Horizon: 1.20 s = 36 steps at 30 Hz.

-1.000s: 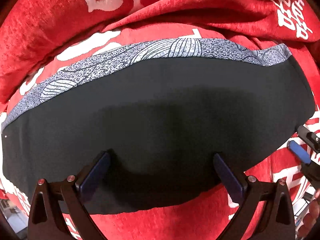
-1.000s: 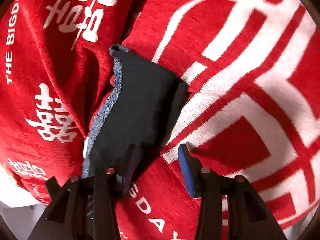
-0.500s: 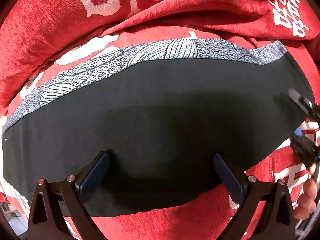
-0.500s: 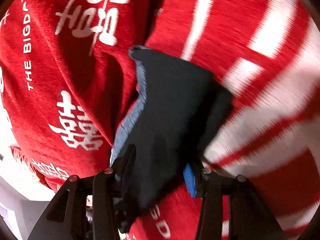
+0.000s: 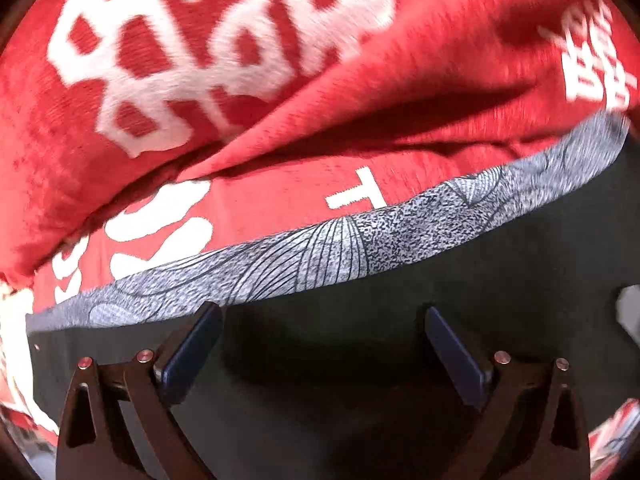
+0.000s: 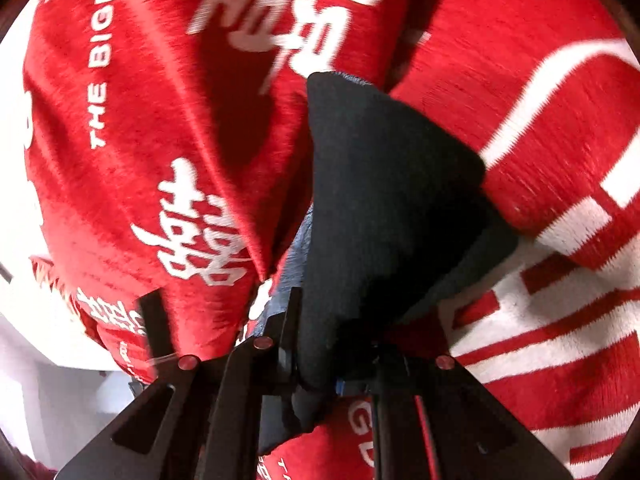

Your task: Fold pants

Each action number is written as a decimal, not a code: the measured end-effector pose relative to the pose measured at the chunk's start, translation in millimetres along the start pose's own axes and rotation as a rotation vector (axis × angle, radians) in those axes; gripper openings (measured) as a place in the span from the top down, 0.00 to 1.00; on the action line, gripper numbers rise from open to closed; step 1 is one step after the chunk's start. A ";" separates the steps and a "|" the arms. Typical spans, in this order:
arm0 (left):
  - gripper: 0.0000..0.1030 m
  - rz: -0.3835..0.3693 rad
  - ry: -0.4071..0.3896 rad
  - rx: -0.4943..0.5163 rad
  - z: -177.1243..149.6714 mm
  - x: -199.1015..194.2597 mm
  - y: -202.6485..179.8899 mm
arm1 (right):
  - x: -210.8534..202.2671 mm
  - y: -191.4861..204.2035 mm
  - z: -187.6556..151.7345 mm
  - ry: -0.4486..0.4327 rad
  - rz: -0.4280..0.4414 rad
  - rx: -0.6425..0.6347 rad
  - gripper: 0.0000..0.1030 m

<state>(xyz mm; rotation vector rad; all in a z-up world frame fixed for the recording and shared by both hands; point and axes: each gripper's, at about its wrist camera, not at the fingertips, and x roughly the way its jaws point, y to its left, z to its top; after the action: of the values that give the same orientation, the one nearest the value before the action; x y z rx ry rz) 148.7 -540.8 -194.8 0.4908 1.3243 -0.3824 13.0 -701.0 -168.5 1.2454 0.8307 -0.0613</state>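
right gripper [image 6: 320, 364]: bottom centre of right wrist view, fingers pinched on a bunched end of the pants [image 6: 380, 208]; cloth rises from the jaws toward upper centre.
left gripper [image 5: 322, 354]: bottom centre of left wrist view, fingers spread wide, nothing between them; hovering over or resting on the dark panel, contact not readable.
pants location: dark cloth fills lower half of left view, lying on the red blanket [image 5: 248, 204]; in right view a dark wedge from bottom centre to upper centre.
patterned band [image 5: 360, 244]: grey printed strip along far edge of the pants, lower left to upper right.
long axis: left view, runs left-right across frame, tilted up to the right; right view, points away from the jaws toward top centre. Waist or hem end at the pinch: cannot tell.
risk, slip: grip looks bunched and thick; likely to pull free if lifted fast.
risk, skew: only one end held, left fingers not closed; fold could land crooked, band edge misaligned.
risk, snag: blanket is plush and rumpled; could drag or be pinched along with the pants.
far: raised blanket fold [image 5: 400, 92] with white characters, upper frame, just beyond the band.
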 end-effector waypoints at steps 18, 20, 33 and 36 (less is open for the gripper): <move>0.00 -0.037 -0.069 -0.079 -68.5 -55.7 145.0 | 29.8 169.2 -91.2 -0.008 -0.433 -0.723 0.87; 0.00 -0.027 -0.049 -0.128 -79.8 -56.6 175.4 | 49.2 188.0 -113.1 0.001 -0.466 -0.808 0.87; 0.00 0.069 -0.037 -0.386 -140.8 -48.8 324.4 | 207.0 210.4 -262.5 0.218 -0.745 -1.125 0.70; 0.00 0.055 -0.054 -0.401 -144.8 -47.3 342.5 | 212.9 215.2 -287.8 0.217 -0.830 -1.223 0.55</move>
<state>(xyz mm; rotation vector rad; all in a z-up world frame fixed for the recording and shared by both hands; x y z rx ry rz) 201.7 -175.3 -131.1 0.1785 1.2910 -0.0778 115.5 -297.1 -140.3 -0.2822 1.2391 -0.0666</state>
